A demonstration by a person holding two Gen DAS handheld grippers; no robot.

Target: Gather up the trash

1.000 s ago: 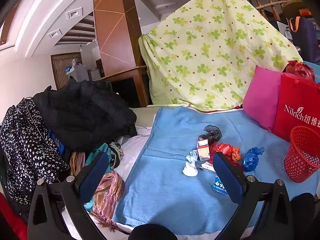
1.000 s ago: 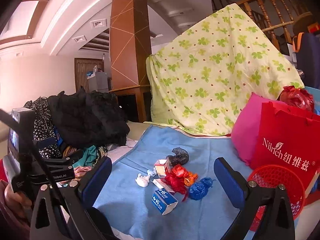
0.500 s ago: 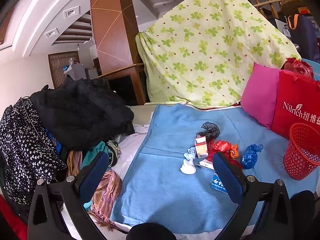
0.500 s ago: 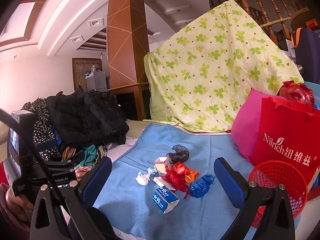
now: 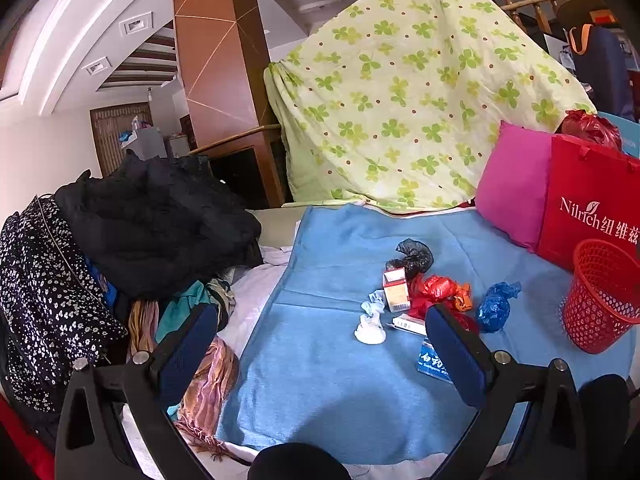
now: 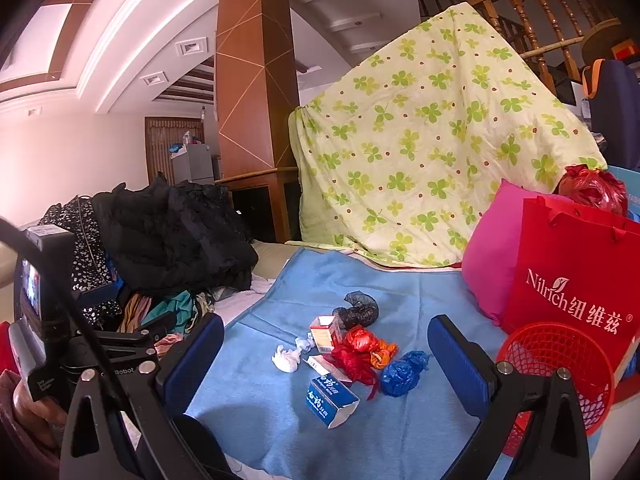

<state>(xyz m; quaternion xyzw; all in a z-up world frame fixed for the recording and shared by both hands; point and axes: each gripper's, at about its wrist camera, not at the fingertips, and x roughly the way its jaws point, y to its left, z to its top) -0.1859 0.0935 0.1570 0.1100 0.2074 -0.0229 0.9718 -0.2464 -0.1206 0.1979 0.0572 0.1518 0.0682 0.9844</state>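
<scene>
Left gripper: jaws spread wide, nothing between them; blue-padded fingers at the lower edge of the left wrist view, above the blanket.
Right gripper: jaws spread wide, empty; seen at the bottom of the right wrist view. The trash cluster shows in the gap between its fingers.
Left gripper seen from the right wrist view: black body at lower left of frame, held by a hand at the frame edge.
Blue blanket: flat surface under all the trash, centre to lower frame.
Blue box: white lettering, one end flap open, lying on its side; nearest item of the cluster.
White tissue wads: crumpled, at the left side of the cluster.
Small carton: white and orange-red, upright, behind the tissues.
Flat white packet: lying between carton and blue box.
Black plastic bag: balled up, at the far end of the cluster.
Red plastic bag: crumpled, centre, touching an orange wrapper.
Blue plastic bag: balled, right of the red one.
Red mesh basket: upright, lower right of frame, apart from the cluster, in front of a red shopping bag.
Pink cushion: behind the shopping bag.
Clothes pile: left of the blanket.
</scene>
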